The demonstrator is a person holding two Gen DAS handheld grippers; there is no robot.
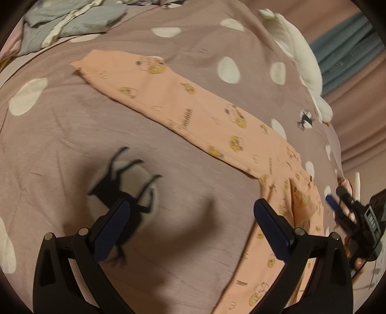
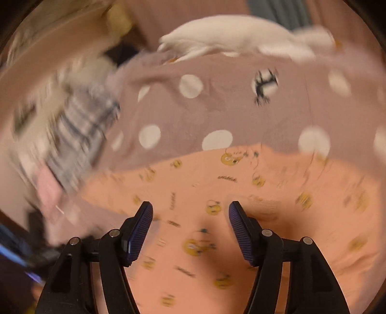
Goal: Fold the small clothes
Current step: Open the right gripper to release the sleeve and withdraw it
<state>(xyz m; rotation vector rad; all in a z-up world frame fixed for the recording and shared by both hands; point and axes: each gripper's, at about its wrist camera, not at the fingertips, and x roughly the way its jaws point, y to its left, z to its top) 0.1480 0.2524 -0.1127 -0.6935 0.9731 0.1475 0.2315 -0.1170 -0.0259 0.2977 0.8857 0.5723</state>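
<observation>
Peach-orange small trousers (image 1: 193, 116) with yellow cartoon prints lie flat on the mauve bedspread (image 1: 72, 135), one leg stretching to the upper left. My left gripper (image 1: 190, 212) hovers open over bare bedspread, its right finger at the garment's near edge. At the right edge of the left wrist view the right gripper (image 1: 337, 195) shows with a hand on it, beside the trousers. In the right wrist view the same trousers (image 2: 241, 183) fill the lower half, and my right gripper (image 2: 190, 212) stands open just above the cloth with nothing between its pads.
A white garment (image 1: 296, 46) lies at the bed's far right edge, also white garment (image 2: 231, 36). A grey-green garment (image 1: 72, 21) lies at the upper left. A blurred plaid and pink pile (image 2: 72, 135) lies to the left. The bedspread has white dots and black deer prints (image 1: 120, 193).
</observation>
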